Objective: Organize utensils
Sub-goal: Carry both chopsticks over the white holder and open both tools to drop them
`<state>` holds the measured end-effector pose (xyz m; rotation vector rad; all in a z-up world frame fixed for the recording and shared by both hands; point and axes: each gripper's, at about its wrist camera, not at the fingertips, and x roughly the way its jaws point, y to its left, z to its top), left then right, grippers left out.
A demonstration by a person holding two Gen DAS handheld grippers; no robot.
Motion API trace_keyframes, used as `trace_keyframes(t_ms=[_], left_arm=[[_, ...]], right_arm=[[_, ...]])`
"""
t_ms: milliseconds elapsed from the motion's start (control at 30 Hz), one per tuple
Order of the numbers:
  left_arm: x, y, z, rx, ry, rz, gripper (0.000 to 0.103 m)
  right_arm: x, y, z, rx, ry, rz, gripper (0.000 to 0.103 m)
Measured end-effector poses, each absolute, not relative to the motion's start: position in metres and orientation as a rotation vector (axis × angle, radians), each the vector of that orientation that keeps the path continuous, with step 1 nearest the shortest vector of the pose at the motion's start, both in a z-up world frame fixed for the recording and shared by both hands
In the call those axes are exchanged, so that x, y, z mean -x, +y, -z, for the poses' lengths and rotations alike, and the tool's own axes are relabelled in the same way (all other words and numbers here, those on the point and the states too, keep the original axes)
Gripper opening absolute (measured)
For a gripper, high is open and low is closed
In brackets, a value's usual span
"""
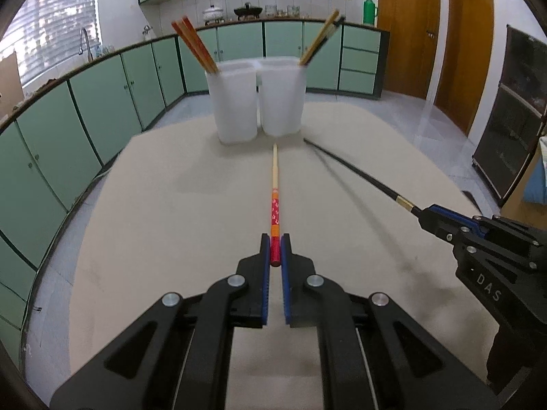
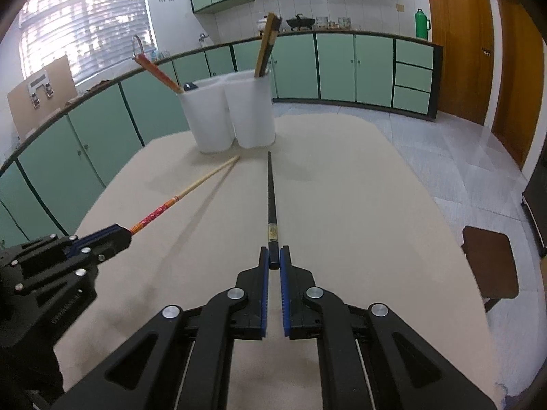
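Observation:
My left gripper (image 1: 275, 244) is shut on the red end of a red-and-cream chopstick (image 1: 275, 184), which points ahead at two white holders. My right gripper (image 2: 274, 254) is shut on the end of a black chopstick (image 2: 271, 191), also aimed at the holders. The left holder (image 1: 236, 102) carries red-orange chopsticks (image 1: 195, 44) leaning left. Dark and tan chopsticks (image 1: 321, 39) lean right in the right holder (image 1: 282, 99). Each gripper shows in the other's view: the right gripper (image 1: 429, 217) at right, the left gripper (image 2: 116, 235) at left. Both held chopsticks hang above the beige table (image 1: 171, 212).
Green kitchen cabinets (image 1: 102, 95) curve round behind the table, with a sink tap (image 1: 85, 42) at left and wooden doors (image 1: 407, 27) at right. A dark brown stool (image 2: 489, 261) stands off the table's right side. The holders sit near the table's far edge.

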<state>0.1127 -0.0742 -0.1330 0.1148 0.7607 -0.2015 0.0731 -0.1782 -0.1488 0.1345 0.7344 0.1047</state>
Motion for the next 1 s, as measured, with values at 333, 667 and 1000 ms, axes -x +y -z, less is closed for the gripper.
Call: trace_keyframes(t_ms=[333, 667, 1000], left_arm=[[-0.105, -0.067, 0.084, -0.095, 0.647, 0.208, 0.005], [-0.114, -0.055, 0.036, -0.062, 0.544, 0.221, 0.005], [-0.126, -0.051, 0.006, -0.029, 0.510, 0.266, 0.005]], right_arm=[[-0.075, -0.177, 0.105, -0.117, 0.642, -0.128, 0.006], [-0.091, -0.178, 0.051, -0.110, 0.559, -0.189, 0.006], [-0.114, -0.170, 0.013, -0.085, 0.547, -0.273, 0.006]])
